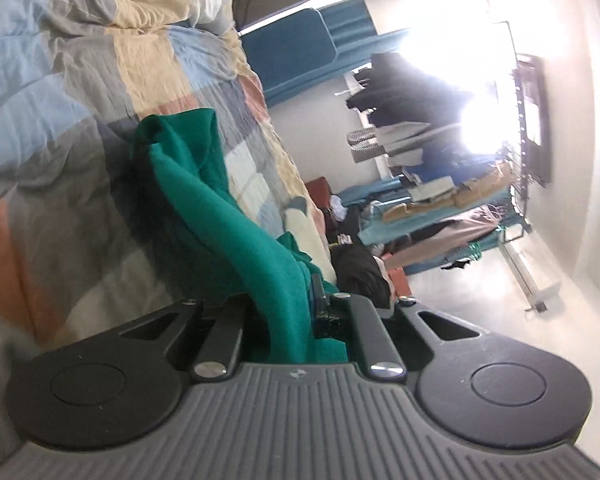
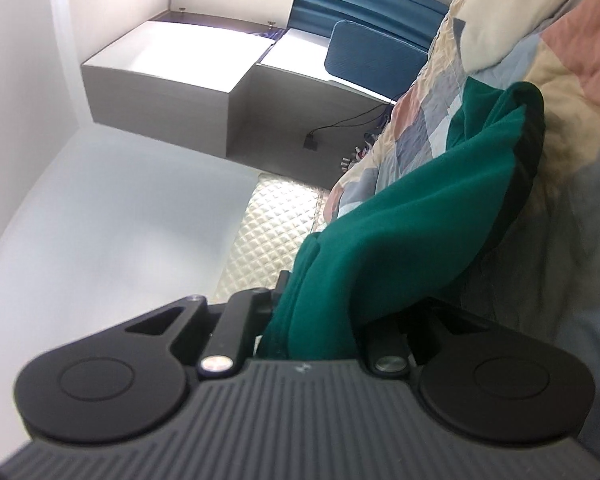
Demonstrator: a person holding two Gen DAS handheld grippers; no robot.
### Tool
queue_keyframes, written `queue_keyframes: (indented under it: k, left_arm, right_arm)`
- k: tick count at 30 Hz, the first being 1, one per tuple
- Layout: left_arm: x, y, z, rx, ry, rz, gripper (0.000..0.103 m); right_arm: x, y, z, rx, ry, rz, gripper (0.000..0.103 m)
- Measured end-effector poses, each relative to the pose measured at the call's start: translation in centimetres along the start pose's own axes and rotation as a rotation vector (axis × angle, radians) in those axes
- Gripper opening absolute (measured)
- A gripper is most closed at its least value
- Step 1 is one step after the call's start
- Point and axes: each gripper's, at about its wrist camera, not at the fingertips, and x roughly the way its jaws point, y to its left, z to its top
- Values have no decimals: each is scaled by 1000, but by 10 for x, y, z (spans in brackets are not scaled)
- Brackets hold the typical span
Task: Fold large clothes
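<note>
Left wrist view: my left tool point(image 1: 296, 312) is clenched on a green garment point(image 1: 236, 216), soft matte knit with a dark inner edge, which rises from between the jaws and drapes forward above the patchwork quilt point(image 1: 100, 80) on the bed. Right wrist view: my right tool point(image 2: 320, 320) likewise grips the same green garment point(image 2: 412, 216), folds sagging toward the quilt point(image 2: 540, 40), puckered blocks of cream, grey, blue, rust.
</note>
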Motion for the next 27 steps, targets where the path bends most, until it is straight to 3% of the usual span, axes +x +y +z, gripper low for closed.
queue_keyframes:
  k: [6, 11, 15, 19, 27]
  left_arm:
    - [-41, 13, -47, -70, -72, -36, 10]
    - [-18, 12, -27, -60, -126, -23, 11]
    - [34, -8, 11, 40, -181, 1, 11]
    - [101, -7, 56, 62, -190, 6, 12]
    - [232, 52, 122, 108, -172, 120, 12]
  right_arm:
    - [-36, 7, -26, -17, 9, -28, 22]
    - [-6, -6, -7, 46, -2, -76, 23]
    - [31, -23, 26, 145, -42, -99, 23]
    - [72, -48, 68, 202, -84, -147, 23]
    - [152, -129, 119, 325, -116, -309, 23]
